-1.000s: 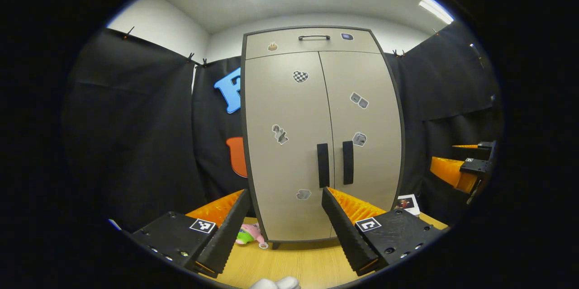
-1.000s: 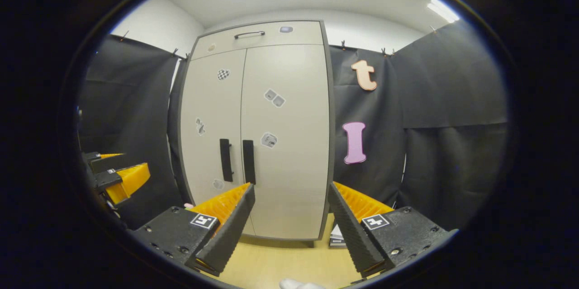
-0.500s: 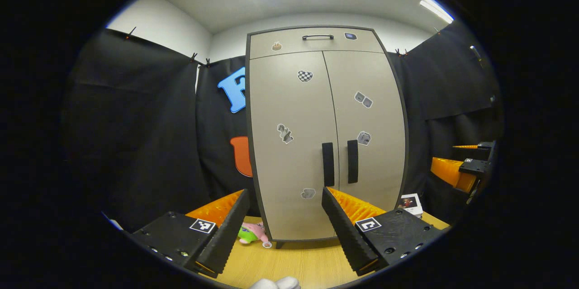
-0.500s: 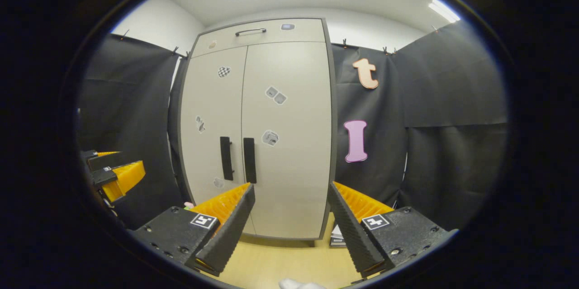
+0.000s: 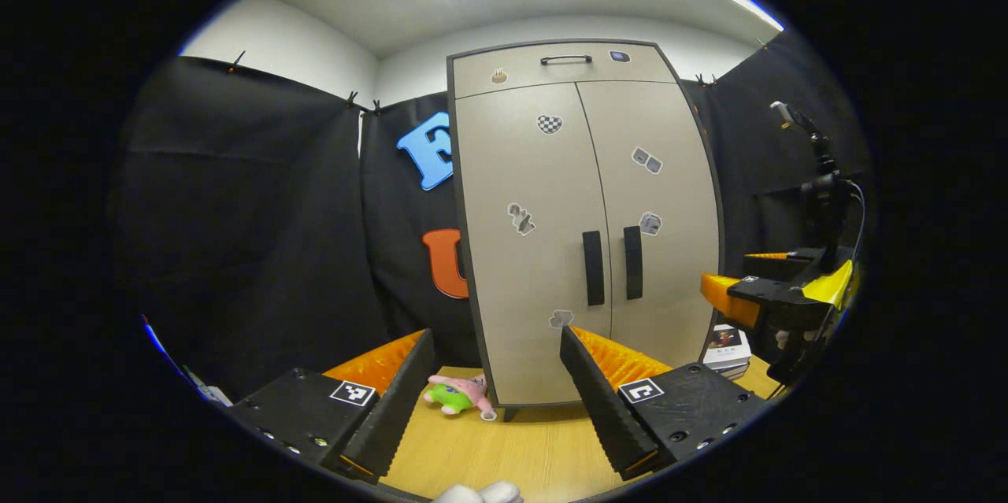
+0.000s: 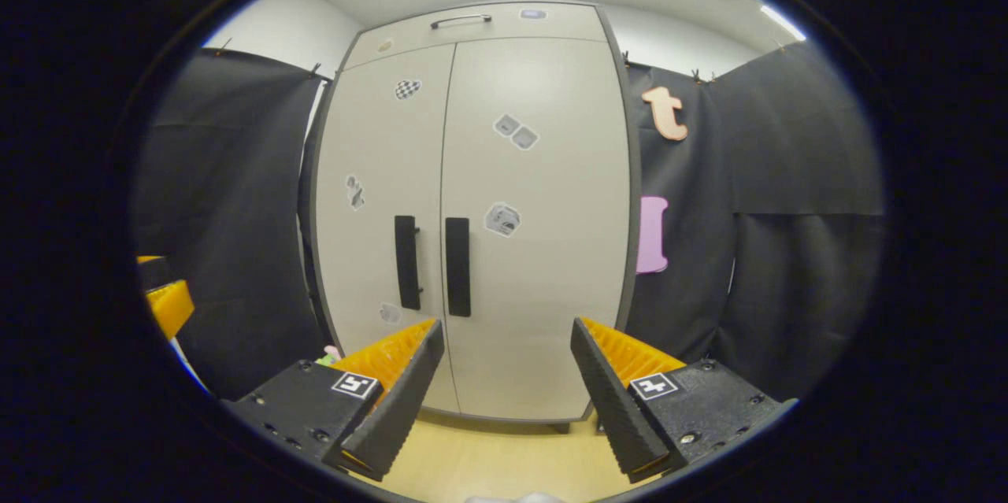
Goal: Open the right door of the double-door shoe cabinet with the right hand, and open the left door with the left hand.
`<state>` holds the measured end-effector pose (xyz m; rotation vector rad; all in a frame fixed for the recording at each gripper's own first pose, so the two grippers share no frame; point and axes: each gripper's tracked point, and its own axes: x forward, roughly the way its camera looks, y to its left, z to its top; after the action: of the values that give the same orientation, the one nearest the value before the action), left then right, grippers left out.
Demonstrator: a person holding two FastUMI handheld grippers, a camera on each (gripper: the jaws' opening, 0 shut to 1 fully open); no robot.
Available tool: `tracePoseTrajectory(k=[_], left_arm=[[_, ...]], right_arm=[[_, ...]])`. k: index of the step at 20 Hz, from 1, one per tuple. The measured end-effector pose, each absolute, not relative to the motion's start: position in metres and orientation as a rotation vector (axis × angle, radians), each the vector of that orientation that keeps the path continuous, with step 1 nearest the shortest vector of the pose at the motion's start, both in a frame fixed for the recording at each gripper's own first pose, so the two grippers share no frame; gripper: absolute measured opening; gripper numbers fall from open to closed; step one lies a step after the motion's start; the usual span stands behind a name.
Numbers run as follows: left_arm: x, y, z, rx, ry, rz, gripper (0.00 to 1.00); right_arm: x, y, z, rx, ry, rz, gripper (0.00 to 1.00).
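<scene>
The beige double-door shoe cabinet stands on the table with both doors flush and shut. Two dark vertical handles sit side by side at the centre seam: the left door's handle and the right door's handle. My left gripper is open and empty, well short of the cabinet. In the right gripper view the cabinet looms larger, and my right gripper is open, a little below and right of the right handle, not touching it. The right gripper also shows from the side in the left gripper view.
A pink and green plush toy lies by the cabinet's left foot on the wooden table. A small stack of books sits at its right foot. A top drawer with a bar handle caps the cabinet.
The right gripper has moved closer to the cabinet, which now looks larger in its view. The left gripper has swung leftward, so the cabinet sits further right. Both doors stay shut.
</scene>
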<state>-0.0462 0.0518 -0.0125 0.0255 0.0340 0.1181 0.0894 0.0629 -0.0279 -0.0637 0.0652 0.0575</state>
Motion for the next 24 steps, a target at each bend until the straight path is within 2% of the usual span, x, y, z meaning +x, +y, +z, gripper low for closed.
tracePoseTrajectory(k=[10,12,15,16,19,20,24], left_arm=[[-0.07,0.084,-0.021,-0.023,0.063,0.199,0.96],[-0.071,0.09,-0.021,-0.023,0.063,0.212,0.96],[-0.071,0.097,-0.022,-0.02,0.069,0.229,0.96],[-0.071,0.099,-0.024,-0.019,0.071,0.235,0.96],[-0.069,0.103,-0.026,-0.028,0.077,0.241,0.96],[-0.069,0.104,-0.027,-0.03,0.08,0.241,0.96],[-0.065,0.107,-0.028,-0.033,0.082,0.242,0.96]], right_arm=[[0.199,0.116,-0.02,-0.08,0.04,0.039,1.0],[0.215,0.118,-0.015,-0.067,0.029,0.022,0.96],[0.235,0.118,-0.017,-0.047,0.063,0.006,0.86],[0.24,0.12,-0.018,-0.036,0.07,0.005,0.86],[0.25,0.119,-0.022,-0.032,0.091,-0.013,0.63],[0.253,0.121,-0.024,-0.029,0.098,-0.005,0.64],[0.259,0.121,-0.026,-0.006,0.104,-0.03,0.47]])
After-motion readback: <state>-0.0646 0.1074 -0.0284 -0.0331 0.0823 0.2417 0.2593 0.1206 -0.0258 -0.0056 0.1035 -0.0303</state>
